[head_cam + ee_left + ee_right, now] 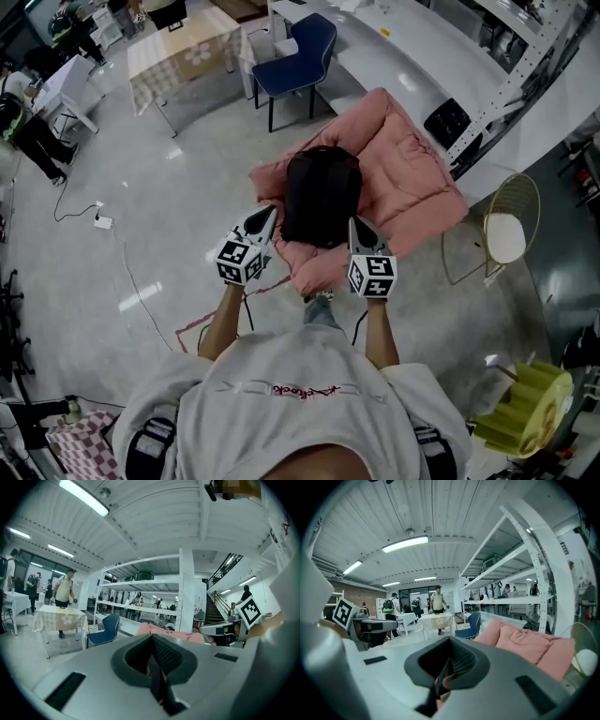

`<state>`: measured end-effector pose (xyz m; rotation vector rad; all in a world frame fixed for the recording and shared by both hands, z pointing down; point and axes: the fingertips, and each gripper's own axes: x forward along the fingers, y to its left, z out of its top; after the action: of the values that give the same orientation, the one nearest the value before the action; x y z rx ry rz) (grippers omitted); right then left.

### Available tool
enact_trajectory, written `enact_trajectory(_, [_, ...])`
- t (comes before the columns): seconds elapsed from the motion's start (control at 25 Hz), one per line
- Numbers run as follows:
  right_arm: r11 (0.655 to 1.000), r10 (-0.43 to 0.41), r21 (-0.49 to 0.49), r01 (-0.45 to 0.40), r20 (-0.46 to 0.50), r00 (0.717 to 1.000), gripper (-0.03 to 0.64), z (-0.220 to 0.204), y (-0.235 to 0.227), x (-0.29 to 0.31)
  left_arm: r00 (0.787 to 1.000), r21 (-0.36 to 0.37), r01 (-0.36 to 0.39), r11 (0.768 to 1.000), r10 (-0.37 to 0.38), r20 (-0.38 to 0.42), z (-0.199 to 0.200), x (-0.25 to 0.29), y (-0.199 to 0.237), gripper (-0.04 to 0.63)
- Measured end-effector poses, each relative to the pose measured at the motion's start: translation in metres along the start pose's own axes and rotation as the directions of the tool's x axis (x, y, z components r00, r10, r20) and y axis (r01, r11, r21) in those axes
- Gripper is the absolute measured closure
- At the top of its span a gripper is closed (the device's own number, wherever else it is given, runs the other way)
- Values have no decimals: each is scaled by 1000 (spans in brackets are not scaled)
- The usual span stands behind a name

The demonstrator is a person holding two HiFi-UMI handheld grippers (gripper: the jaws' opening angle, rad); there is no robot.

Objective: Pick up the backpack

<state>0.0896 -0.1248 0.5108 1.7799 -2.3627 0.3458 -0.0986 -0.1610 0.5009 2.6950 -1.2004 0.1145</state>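
Note:
A black backpack (321, 195) lies on a pink padded sofa (412, 164) in front of me in the head view. My left gripper (270, 213) is shut and empty, its tip just off the backpack's left side. At the backpack's right side my right gripper (353, 223) is likewise shut and empty. In the left gripper view the shut jaws (153, 638) point level over the pink sofa (176, 633), with the right gripper's marker cube (251, 611) alongside. The right gripper view shows shut jaws (448, 662) and the sofa cushions (529, 644). The backpack shows in neither gripper view.
A blue chair (302, 52) and a cloth-covered table (183, 47) stand beyond the sofa. A white shelf rack and counter (422, 66) run behind it. A gold wire chair (509, 230) is at the right. Cables (98, 220) lie on the floor at left, where people stand.

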Motion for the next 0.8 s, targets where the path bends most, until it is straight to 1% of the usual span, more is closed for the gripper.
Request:
enact_trajectory(0.48, [997, 75, -2, -75, 10, 997, 598, 37, -70, 80, 997, -2, -75, 997, 76, 13, 30, 95, 24, 584])
enact_trajectory(0.8, [992, 129, -16, -129, -5, 992, 598, 45, -102, 127, 992, 12, -124, 992, 124, -8, 32, 135, 48, 586])
